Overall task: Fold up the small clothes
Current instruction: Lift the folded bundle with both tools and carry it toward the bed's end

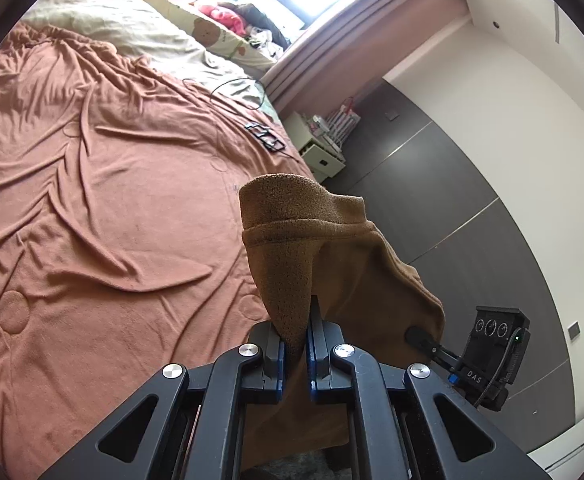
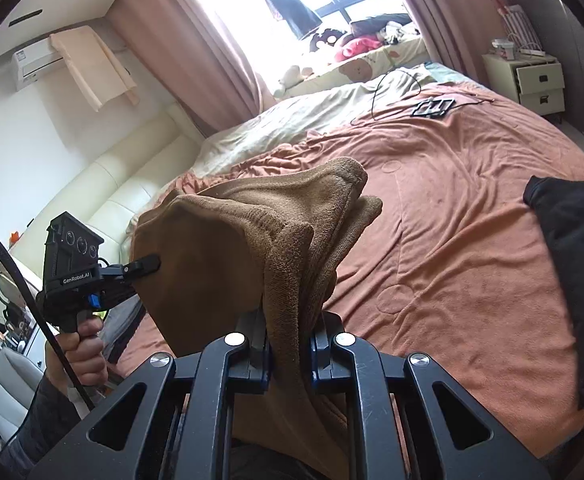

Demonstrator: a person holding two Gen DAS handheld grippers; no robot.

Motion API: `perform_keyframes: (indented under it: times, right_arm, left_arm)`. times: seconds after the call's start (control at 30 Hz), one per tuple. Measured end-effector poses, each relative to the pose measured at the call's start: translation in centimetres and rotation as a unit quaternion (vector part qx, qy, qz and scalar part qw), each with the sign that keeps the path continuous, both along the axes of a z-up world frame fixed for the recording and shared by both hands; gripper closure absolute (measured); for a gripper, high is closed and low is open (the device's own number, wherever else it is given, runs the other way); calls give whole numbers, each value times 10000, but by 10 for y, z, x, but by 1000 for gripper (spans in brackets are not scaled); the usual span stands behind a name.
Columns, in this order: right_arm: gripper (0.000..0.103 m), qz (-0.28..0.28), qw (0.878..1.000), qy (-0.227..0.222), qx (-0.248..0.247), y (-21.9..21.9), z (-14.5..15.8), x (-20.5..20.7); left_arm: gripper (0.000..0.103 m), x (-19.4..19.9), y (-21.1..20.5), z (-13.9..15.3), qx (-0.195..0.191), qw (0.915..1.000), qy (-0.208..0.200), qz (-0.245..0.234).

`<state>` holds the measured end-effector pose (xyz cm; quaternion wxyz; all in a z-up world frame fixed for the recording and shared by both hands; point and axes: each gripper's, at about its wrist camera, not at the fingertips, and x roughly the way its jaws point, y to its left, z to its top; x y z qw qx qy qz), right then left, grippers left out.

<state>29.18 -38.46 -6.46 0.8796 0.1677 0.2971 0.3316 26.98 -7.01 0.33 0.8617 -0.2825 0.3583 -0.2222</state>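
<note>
both of your grippers are clamped on one brown garment [image 1: 332, 248], held up off the bed. your left gripper [image 1: 295, 354] has its jaws pinched together on a bunched fold of the cloth. your right gripper [image 2: 290, 354] has its jaws closed on a thicker wad of the same fabric. in the right wrist view your left hand [image 2: 82, 350] grips its handle, that gripper's tip biting the garment's far edge. rust-coloured bedspread [image 1: 92, 184] lies wrinkled below. black cloth [image 2: 576, 260] rests on the bed near its right edge. white nightstand [image 2: 532, 80] stands beside the bed.
</note>
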Motion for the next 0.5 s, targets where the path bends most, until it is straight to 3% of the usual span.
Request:
perform_keyframes:
  times: [0.17, 0.5]
  right_arm:
    - [93, -198, 9997, -148, 12, -27, 22, -25]
    - [93, -699, 9945, -663, -417, -91, 83, -81]
  left_arm:
    - [95, -13, -23, 25, -25, 9996, -193, -180]
    - [96, -29, -98, 78, 78, 9943, -617, -867]
